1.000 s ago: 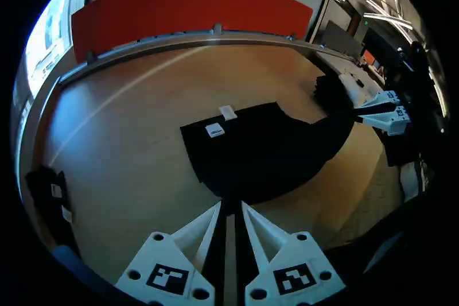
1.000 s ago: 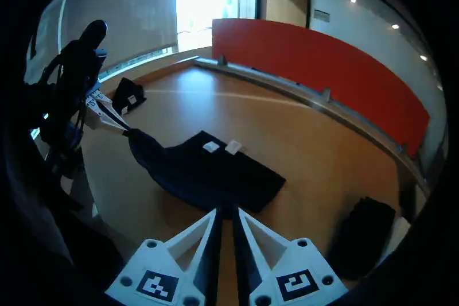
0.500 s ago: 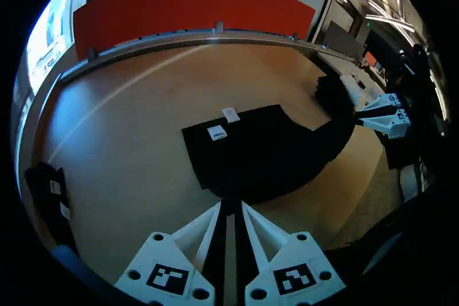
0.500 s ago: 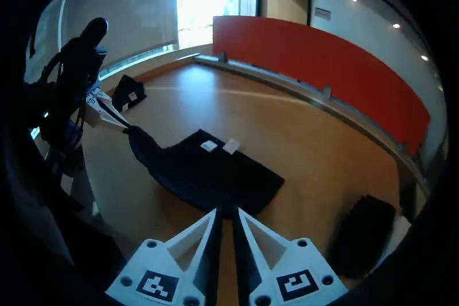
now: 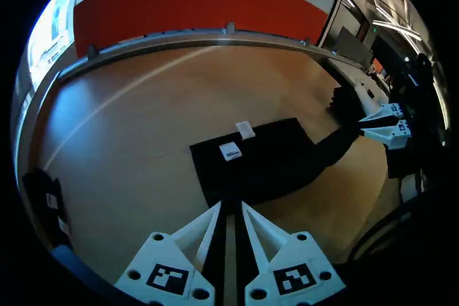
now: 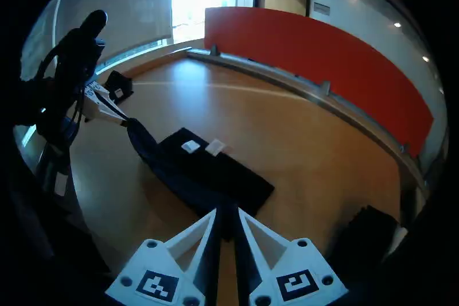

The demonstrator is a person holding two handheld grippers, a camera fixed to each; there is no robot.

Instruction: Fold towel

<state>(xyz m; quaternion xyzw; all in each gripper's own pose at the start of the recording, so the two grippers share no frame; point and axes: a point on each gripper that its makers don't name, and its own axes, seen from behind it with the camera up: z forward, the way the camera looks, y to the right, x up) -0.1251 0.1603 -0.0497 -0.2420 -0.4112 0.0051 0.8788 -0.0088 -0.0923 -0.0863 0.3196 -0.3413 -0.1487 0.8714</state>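
A dark towel point(image 5: 269, 159) lies on the wooden table point(image 5: 143, 128), with two white tags point(image 5: 230, 151) near its far edge. In the left gripper view my left gripper point(image 5: 229, 205) is shut on the near corner. The other corner rises to my right gripper point(image 5: 378, 128), held off the table at the right. In the right gripper view my right gripper point(image 6: 226, 213) is shut on its corner of the towel point(image 6: 212, 174). There the left gripper point(image 6: 106, 109) holds the opposite corner raised at the left, with a hand behind it.
A red partition point(image 5: 195, 7) and a metal rail point(image 5: 172, 42) run along the table's far edge. Dark folded cloth piles lie at the table's left point(image 5: 49, 208) and right point(image 5: 344, 96) in the left gripper view, and at the lower right point(image 6: 361, 237) in the right gripper view.
Both grippers have moved with the held edge. The towel's flat part looks narrower, and it has shifted right in the left gripper view and left in the right gripper view.
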